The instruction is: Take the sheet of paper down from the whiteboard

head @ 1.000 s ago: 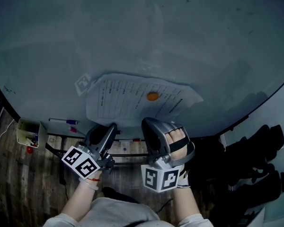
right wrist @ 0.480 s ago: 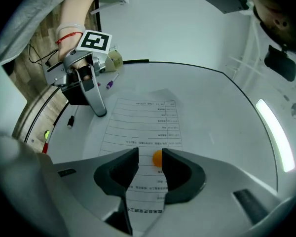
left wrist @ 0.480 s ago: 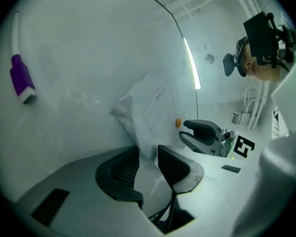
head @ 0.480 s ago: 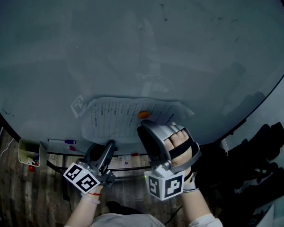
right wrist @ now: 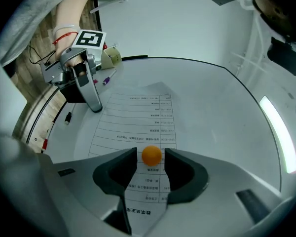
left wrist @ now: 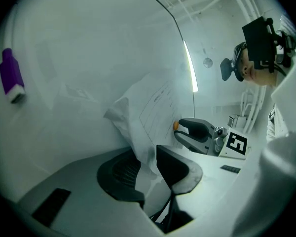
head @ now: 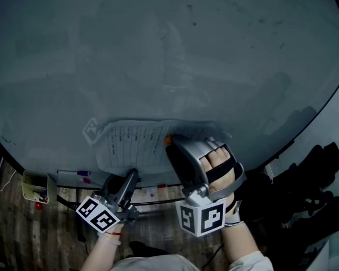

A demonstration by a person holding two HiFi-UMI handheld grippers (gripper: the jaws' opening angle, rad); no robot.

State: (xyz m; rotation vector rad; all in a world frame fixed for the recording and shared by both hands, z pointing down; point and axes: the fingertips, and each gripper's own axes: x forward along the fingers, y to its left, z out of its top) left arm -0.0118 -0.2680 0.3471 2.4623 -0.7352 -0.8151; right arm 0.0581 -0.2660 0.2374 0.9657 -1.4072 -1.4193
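A printed sheet of paper [head: 133,143] hangs low on the whiteboard [head: 169,55], pinned by a round orange magnet [right wrist: 151,155]. My right gripper [right wrist: 151,158] is at the magnet, which sits between its fingertips with a small gap on each side; its jaws are opening. In the head view that gripper [head: 172,143] covers most of the magnet [head: 167,140]. My left gripper [left wrist: 148,169] is at the sheet's lower edge. A crumpled corner of the paper [left wrist: 148,117] lies between its jaws, which are closing but still stand apart.
Below the board runs a tray with markers [head: 79,174], and a small cup of pens [head: 34,186] sits at its left end. A purple piece [left wrist: 11,77] clings to the board. Dark bags [head: 311,168] lie on the wooden floor at the right.
My right gripper has risen up the sheet to the orange magnet and now covers most of it. The left gripper has stayed at the paper's lower edge.
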